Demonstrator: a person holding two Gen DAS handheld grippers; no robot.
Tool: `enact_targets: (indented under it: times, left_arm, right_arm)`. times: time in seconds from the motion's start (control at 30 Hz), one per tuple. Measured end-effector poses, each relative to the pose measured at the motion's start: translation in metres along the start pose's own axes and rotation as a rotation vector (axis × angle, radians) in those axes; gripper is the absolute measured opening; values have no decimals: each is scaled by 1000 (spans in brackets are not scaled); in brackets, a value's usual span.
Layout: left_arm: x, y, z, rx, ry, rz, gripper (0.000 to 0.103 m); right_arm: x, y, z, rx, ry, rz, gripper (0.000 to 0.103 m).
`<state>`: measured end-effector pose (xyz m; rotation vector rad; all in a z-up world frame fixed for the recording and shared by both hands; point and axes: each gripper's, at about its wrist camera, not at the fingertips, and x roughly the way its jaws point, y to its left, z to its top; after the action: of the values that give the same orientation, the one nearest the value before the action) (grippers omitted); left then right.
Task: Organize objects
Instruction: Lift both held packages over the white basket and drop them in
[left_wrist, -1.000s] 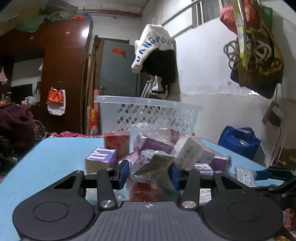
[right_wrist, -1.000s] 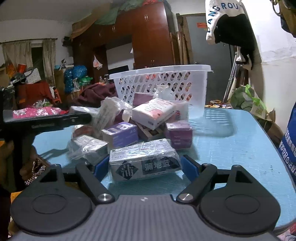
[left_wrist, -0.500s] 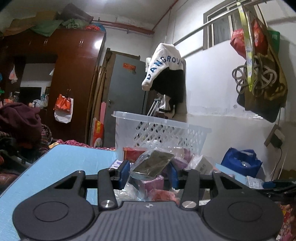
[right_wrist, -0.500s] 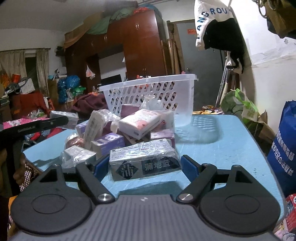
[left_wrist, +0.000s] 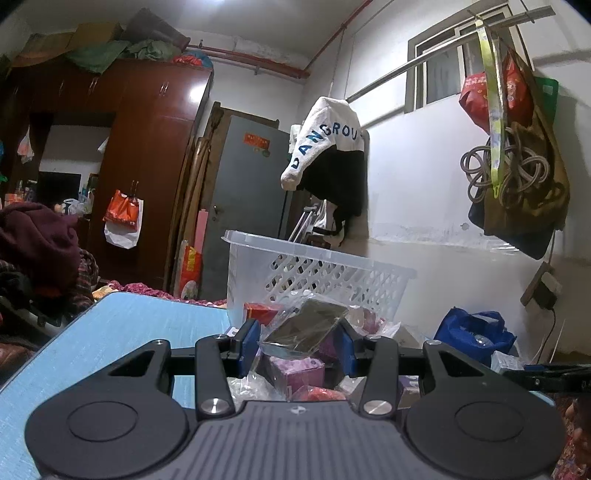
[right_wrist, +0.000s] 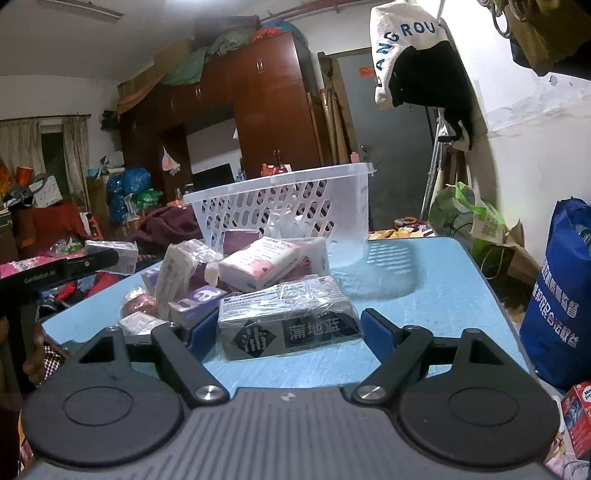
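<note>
My left gripper (left_wrist: 298, 341) is shut on a dark packet in clear wrap (left_wrist: 306, 326), held tilted above the pile and in front of the white lattice basket (left_wrist: 321, 258). Below it lie a purple box (left_wrist: 299, 369) and a red box (left_wrist: 258, 310). In the right wrist view, my right gripper (right_wrist: 288, 328) is shut wide on a plastic-wrapped pack with Chinese lettering (right_wrist: 288, 317), low over the blue table (right_wrist: 424, 295). Behind the pack sits a heap with a pink-and-white box (right_wrist: 258, 266) and a purple box (right_wrist: 195, 299), then the basket (right_wrist: 277, 181).
A blue bag (right_wrist: 561, 295) stands off the table's right edge, and a green bag (right_wrist: 465, 218) lies beyond the far corner. A person's hand (right_wrist: 37, 362) shows at the left. Bare table lies right of the heap. Wardrobe and door stand far behind.
My left gripper has risen with the dark packet, up off the pile to level with the basket's wall. The right gripper has kept its hold on the wrapped pack, its view turned slightly.
</note>
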<state>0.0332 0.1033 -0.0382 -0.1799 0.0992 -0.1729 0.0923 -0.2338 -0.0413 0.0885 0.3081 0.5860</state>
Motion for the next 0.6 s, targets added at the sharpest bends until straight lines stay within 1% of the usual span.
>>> enact_targets:
  times: [0.1, 0.17, 0.23, 0.3, 0.33, 0.4, 0.47, 0.53, 0.57, 0.6]
  left_arm:
    - [1, 1, 4, 5, -5, -10, 48]
    - [3, 1, 11, 8, -12, -18, 48]
    - [7, 1, 23, 11, -23, -30, 48]
    - [13, 2, 39, 13, -32, -46, 48]
    - [18, 2, 50, 17, -37, -53, 48]
    - [29, 1, 69, 20, -34, -83, 48]
    - [46, 1, 94, 14, -27, -115, 48]
    - [74, -2, 121, 13, -5, -129, 48]
    - [88, -5, 130, 13, 14, -128, 48]
    - [107, -7, 137, 13, 49, -120, 48]
  right_arm:
    - [-1, 2, 8, -21, -15, -9, 84]
    - [0, 5, 20, -48, -35, -19, 84]
    - [4, 7, 35, -75, -69, -19, 84]
    - [10, 6, 49, -80, -104, 6, 84]
    - [17, 5, 60, -88, -108, 27, 84]
    - [30, 6, 81, -101, -129, 36, 84]
    - [51, 10, 108, -129, -156, 15, 84]
    - [84, 15, 138, -114, -163, -3, 84]
    - [106, 17, 154, -111, -136, -16, 84]
    - [128, 19, 165, -116, -91, -24, 84]
